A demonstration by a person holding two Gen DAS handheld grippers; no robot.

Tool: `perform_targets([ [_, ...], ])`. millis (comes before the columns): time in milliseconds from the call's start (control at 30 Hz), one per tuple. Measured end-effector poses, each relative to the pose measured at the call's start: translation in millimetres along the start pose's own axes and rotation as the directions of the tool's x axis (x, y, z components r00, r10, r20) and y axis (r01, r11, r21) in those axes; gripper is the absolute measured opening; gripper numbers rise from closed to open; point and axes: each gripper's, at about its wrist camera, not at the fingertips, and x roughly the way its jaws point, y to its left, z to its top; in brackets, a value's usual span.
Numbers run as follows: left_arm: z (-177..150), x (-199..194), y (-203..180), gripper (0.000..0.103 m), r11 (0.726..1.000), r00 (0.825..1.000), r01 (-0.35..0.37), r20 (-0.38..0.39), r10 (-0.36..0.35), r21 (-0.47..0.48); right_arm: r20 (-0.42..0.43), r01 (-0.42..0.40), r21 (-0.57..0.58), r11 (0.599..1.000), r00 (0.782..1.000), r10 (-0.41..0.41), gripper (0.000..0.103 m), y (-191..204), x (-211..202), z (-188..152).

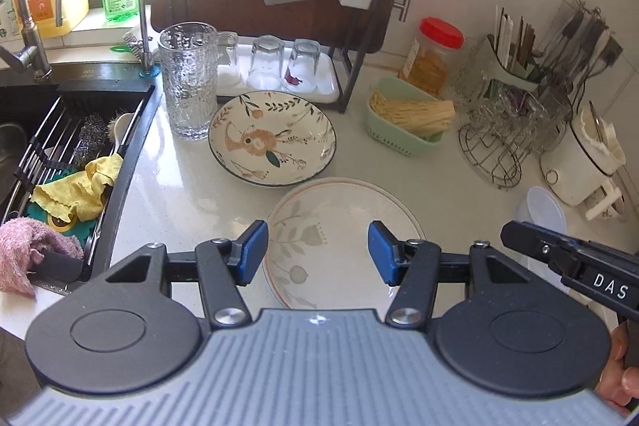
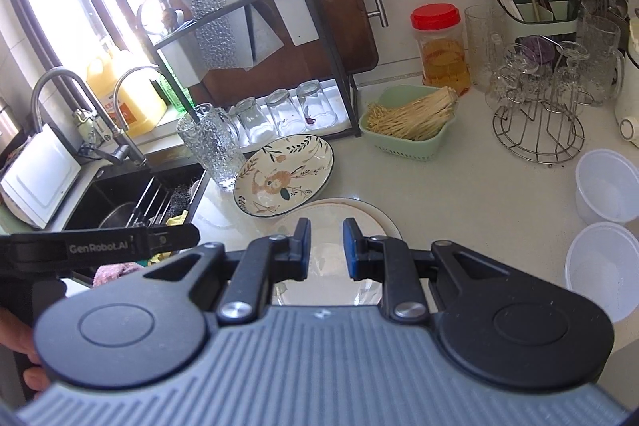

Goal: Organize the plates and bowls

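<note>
A pale plate [image 1: 343,226] with faint flower prints lies flat on the counter right under my left gripper [image 1: 318,252], which is open with nothing between its blue pads. Behind the plate sits a deep floral plate [image 1: 271,138] with a dark rim. My right gripper [image 2: 327,250] hovers over the same pale plate [image 2: 359,218]; its jaws are nearly together and hold nothing. The floral plate [image 2: 283,174] lies just beyond. Two white plastic bowls [image 2: 607,190] [image 2: 603,266] stand at the right.
A tall textured glass [image 1: 187,78] stands left of the floral plate, beside the sink [image 1: 60,154] with cloths. Behind is a rack [image 1: 279,74] with upturned glasses. A green basket [image 1: 407,118], a red-lidded jar [image 1: 435,54] and a wire glass stand [image 1: 499,142] are to the right.
</note>
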Motion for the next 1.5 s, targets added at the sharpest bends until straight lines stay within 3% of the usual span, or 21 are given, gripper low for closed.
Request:
perform_targets([
  [400,3.4,5.6,-5.2,0.061,0.997,0.999,0.05,-0.023,-0.048,0.056,0.018,0.033,0.035,0.999,0.999,-0.034,0.022,6.0,-6.1,-13.2],
  [867,4.6,4.5,19.0,0.061,0.997,0.998,0.053,-0.027,-0.052,0.059,0.016,0.03,0.036,0.999,0.999,-0.031,0.022,25.4,4.0,-20.6],
  [1500,25.1,41.5,50.8,0.061,0.996,0.998,0.061,-0.025,-0.059,0.064,0.02,0.028,0.014,1.0,0.999,-0.029,0.022,39.0,53.3,-7.5],
])
